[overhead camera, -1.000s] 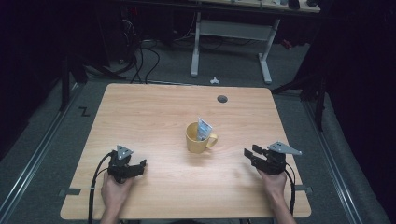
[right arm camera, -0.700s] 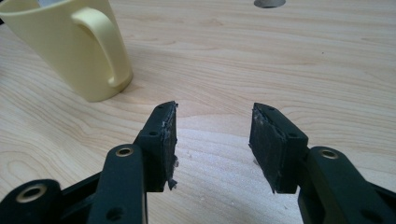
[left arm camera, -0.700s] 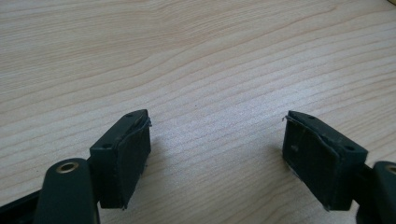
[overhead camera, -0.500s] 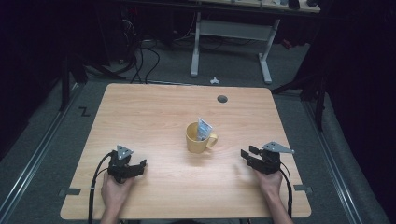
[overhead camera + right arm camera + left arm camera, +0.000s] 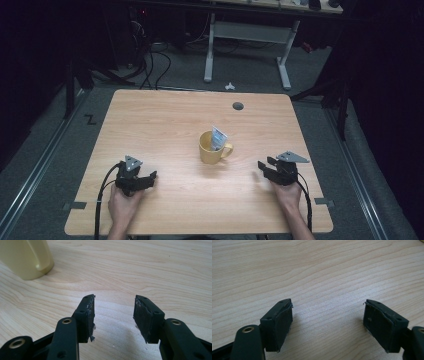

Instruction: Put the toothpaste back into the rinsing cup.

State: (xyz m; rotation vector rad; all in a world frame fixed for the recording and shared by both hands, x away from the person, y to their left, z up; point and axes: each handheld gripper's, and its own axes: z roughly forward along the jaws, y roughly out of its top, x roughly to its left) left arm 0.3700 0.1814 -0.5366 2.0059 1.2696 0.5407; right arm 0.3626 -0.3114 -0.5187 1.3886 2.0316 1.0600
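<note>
A yellow mug (image 5: 212, 148) stands near the middle of the wooden table (image 5: 165, 120), handle to the right, with a small blue-and-white packet (image 5: 218, 137) sticking out of it. My left gripper (image 5: 145, 180) rests low at the front left, jaws wide apart over bare wood (image 5: 328, 315). At the front right my right gripper (image 5: 265, 167) points left toward the mug, jaws apart with nothing between them (image 5: 113, 315). In the right gripper view the mug's base (image 5: 27, 258) sits at the upper left, well ahead of the jaws.
A dark round grommet hole (image 5: 238, 106) sits near the table's far edge. Beyond the table are a white desk frame (image 5: 245, 35), floor cables (image 5: 150, 60) and a small white object (image 5: 229, 86) on the floor. Black cables trail from both grippers off the front edge.
My right gripper has shifted slightly left, toward the mug. The left gripper and the mug have stayed put.
</note>
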